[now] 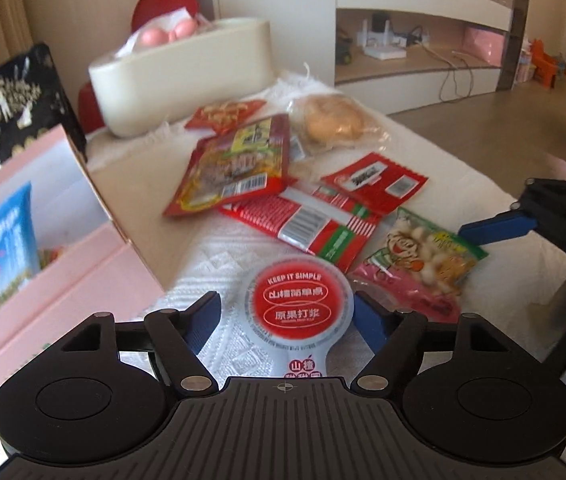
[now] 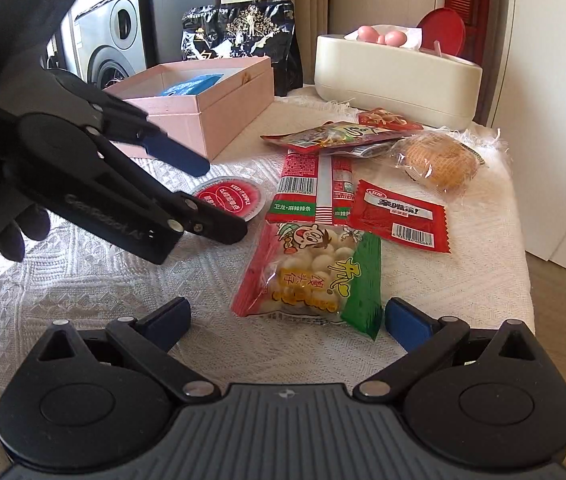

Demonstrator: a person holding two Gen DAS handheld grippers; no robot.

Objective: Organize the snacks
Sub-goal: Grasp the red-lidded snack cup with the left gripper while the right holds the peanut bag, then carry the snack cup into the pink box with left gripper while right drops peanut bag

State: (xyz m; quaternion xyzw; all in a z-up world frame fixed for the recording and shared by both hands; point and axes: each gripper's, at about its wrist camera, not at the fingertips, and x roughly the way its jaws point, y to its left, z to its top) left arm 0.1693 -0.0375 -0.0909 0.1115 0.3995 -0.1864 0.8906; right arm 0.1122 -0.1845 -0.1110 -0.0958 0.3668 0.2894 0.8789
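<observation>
Snack cup [image 1: 297,305] lay on tablecloth [image 1: 219,268] between spread left gripper [image 1: 288,320] pads; right gripper [image 2: 286,320] spread before biscuit bag [image 2: 311,276].

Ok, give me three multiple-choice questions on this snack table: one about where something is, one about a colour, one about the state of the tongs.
1. Where is the blue snack packet?
A. inside the pink box
B. on the bun
C. in the white tub

2. What colour is the round cup lid?
A. green
B. red
C. black

3. How do the left tongs stand?
A. clamped on the bun
C. shut and empty
B. open around the round cup

Answers: 1 A, the packet shows above the box wall; 2 B, the lid is red with white print; 3 B, the fingers sit apart on either side of the cup.
</observation>
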